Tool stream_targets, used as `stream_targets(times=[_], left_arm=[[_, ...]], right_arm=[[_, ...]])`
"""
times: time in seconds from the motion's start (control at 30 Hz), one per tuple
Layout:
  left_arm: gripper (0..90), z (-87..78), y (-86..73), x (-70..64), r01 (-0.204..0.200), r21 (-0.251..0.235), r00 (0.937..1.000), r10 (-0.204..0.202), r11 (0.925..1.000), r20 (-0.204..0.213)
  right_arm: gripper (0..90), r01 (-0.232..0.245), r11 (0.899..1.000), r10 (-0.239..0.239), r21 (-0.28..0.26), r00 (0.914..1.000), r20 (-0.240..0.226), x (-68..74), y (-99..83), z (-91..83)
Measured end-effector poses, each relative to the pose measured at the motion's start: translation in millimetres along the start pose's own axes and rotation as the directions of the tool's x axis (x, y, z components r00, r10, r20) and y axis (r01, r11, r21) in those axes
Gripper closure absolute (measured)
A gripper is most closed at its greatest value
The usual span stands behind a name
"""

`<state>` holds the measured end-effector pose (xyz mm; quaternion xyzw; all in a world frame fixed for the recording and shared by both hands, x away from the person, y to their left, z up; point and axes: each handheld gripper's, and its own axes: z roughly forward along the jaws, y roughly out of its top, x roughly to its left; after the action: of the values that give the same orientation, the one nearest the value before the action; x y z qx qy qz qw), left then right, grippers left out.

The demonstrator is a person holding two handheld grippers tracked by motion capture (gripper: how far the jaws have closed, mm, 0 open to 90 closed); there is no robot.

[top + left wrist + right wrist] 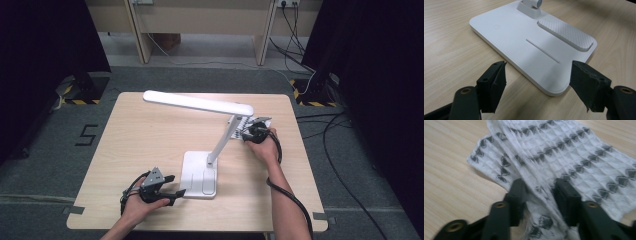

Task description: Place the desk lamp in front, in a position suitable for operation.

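Observation:
A white desk lamp stands mid-table, its flat base (199,174) near the front and its long head (198,103) reaching left. My left gripper (174,186) is open, its jaws wide on either side of the base's near corner (554,87) without touching it. A white waffle cloth with black patterned stripes (564,157) lies on the table behind the lamp arm (221,140). My right gripper (540,192) is shut on a fold of that cloth, which bunches up between the fingers (519,192).
The wooden table (150,135) has bare room to the lamp's left. Cables trail over the grey floor at right (330,135). A wooden bench stands behind the table (200,20).

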<state>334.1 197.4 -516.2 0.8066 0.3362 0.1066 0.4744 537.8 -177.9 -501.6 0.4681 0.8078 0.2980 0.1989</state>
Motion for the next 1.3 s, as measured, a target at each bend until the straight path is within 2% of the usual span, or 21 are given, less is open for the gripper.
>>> stream_targets(times=[0.1,0.2,0.4,0.5,0.8,0.9,1.03,1.1,1.2,1.3], left_arm=[[29.7,-0.4,0.6,-1.4,-0.009,-0.006,1.0,0.009,0.9999,0.003],[31.0,-1.9,1.5,-1.7,-0.015,-0.013,0.9999,0.015,0.9998,0.002],[33.0,-2.2,3.1,-2.8,-0.019,-0.027,0.9998,0.019,0.9995,-0.002],[33.2,-3.9,4.7,-3.7,-0.026,-0.034,0.9997,0.026,0.9991,-0.003],[33.6,-8.8,7.5,-6.6,-0.036,-0.058,0.9993,0.036,0.9977,-0.006],[33.5,-9.9,7.8,-7.4,-0.04,-0.066,0.9992,0.04,0.997,-0.005],[33.2,-10.2,8.5,-6.5,-0.047,-0.076,0.9989,0.047,0.996,-0.003],[33.1,-10.4,8.8,-5.7,-0.049,-0.075,0.9988,0.049,0.996,-0.007],[32.8,-11.9,10.9,-5.0,-0.056,-0.084,0.9984,0.055,0.9949,-0.011],[32.3,-11.8,13.8,-4.1,-0.055,-0.091,0.9985,0.054,0.9944,-0.013]], right_arm=[[80.8,-0.01,1.0,0.01,0.006,0.9999,-0.001,-2.3,-1.2,-2.7],[83.7,-0.038,0.999,0.038,0.028,0.9992,-0.013,-2.1,-3.8,-9.1],[84.4,-0.018,1.0,0.019,0.015,0.9995,-0.027,5.0,-10.8,-35.7],[84.5,0.008,1.0,-0.008,0.008,0.9995,-0.032,10.3,-15.5,-51.3],[84.7,0.003,1.0,-0.005,-0.031,0.9963,-0.086,33.0,-48.1,-106.4],[84.7,0.012,0.998,-0.017,-0.057,0.995,-0.099,40.5,-56.7,-123.4],[84.7,-0.008,0.995,-0.004,-0.095,0.9922,-0.125,54.9,-66.3,-145.2],[84.7,-0.017,0.994,0.003,-0.109,0.992,-0.126,61.5,-69.4,-150.1],[84.7,-0.001,0.992,-0.012,-0.123,0.9942,-0.107,72.3,-75.1,-153.4],[84.7,-0.032,0.991,0.017,-0.131,0.9932,-0.115,80.2,-82.8,-155.3]])
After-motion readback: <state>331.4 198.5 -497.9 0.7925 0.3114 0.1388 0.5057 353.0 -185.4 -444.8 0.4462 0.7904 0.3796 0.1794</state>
